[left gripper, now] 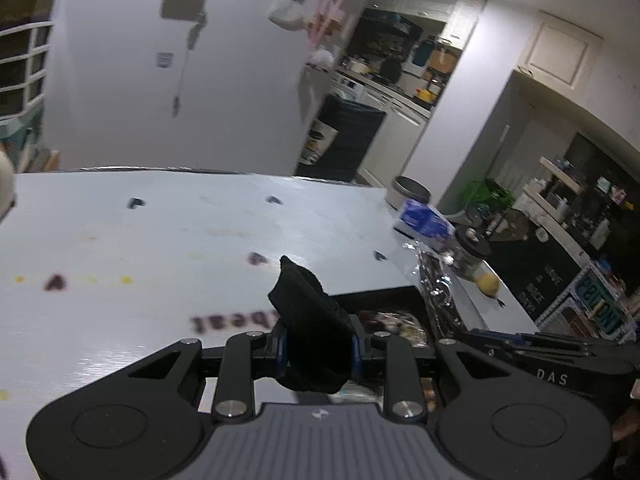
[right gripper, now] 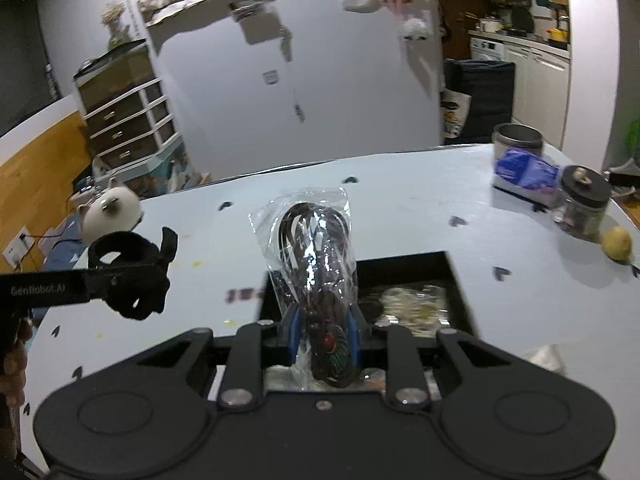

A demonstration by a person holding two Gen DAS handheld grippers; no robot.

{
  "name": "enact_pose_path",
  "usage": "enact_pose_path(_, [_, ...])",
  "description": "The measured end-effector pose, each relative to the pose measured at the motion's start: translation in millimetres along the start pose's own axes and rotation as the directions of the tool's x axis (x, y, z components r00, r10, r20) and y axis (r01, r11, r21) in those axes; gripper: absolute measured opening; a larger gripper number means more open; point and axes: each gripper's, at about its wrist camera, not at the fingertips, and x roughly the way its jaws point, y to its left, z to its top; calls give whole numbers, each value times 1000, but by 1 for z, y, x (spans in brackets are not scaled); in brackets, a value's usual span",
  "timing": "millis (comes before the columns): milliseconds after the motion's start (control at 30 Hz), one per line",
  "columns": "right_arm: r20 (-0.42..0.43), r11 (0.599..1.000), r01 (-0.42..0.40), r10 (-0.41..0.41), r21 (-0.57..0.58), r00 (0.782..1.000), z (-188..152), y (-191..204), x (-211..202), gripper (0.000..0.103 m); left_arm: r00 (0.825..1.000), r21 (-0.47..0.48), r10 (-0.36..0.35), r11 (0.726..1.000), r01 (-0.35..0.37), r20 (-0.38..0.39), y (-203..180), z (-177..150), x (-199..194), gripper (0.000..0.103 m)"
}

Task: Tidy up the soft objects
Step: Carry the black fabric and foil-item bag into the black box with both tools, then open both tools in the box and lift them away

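Left tool (left gripper: 320,354) — jaws closed on a black fabric strap (left gripper: 310,320), which stands up between the blue pads and hangs slightly below them. In the right wrist view the same strap (right gripper: 132,268) shows at 9 o'clock, looped and dangling from the left tool's arm above the counter (right gripper: 400,208).

Right tool (right gripper: 325,346) — jaws drawn in tight on a clear plastic bag of dark cords (right gripper: 316,256), the bag rising upright from the pads towards 12 o'clock. Directly behind it lies a black tray (right gripper: 452,276), holding pale wrapped items that are too blurred to name.

Elsewhere on the pale counter, seen from the right wrist: a white plush toy (right gripper: 112,212) at 10 o'clock near the edge; a blue packet (right gripper: 524,172), a dark-lidded jar (right gripper: 584,204) and a lemon (right gripper: 618,243) grouped at 2 to 3 o'clock, well apart from the tray.
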Motion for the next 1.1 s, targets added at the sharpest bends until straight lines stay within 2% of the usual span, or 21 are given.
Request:
enact_pose_path(100, [-7,1000,5,-5,19,1000,-1,-20,-1,25,999,20,-25,999,26,-33,-14,-2,22,29])
enact_pose_path(233, [-12,1000,21,-21,19,1000,-1,-37,-2,25,996,77,-22,997,29,-85,-29,-3,56,29])
enact_pose_path(433, [-19,998,60,-59,36,998,0,-61,-3,25,989,186,35,983,-8,-146,-38,-5,102,30])
enact_pose_path(533, [-26,997,70,-68,41,997,1,-68,1,25,981,229,84,973,-43,-172,-38,-8,118,38])
enact_pose_path(667, [-41,997,69,-67,35,997,3,-70,9,25,983,200,82,979,-48,-163,-32,-8,112,57])
enact_pose_path(800, [-69,998,56,-54,24,996,3,-70,23,25,990,154,78,986,-59,-120,-28,-5,94,59])
enact_pose_path(900, [-94,998,53,-51,15,994,2,-72,35,25,993,139,62,989,-47,-99,-29,-2,83,50])
enact_pose_path(967, [-111,999,52,-50,16,993,0,-73,42,25,993,156,47,987,-29,-112,-34,-1,83,26])
enact_pose_path(1033, [-121,999,51,-48,14,992,-2,-74,48,25,985,190,56,981,-25,-163,-38,-3,92,15])
enact_pose_path(1100, [-134,998,58,-56,10,989,-2,-75,52,27,974,220,84,975,-37,-210,-39,-7,106,14])
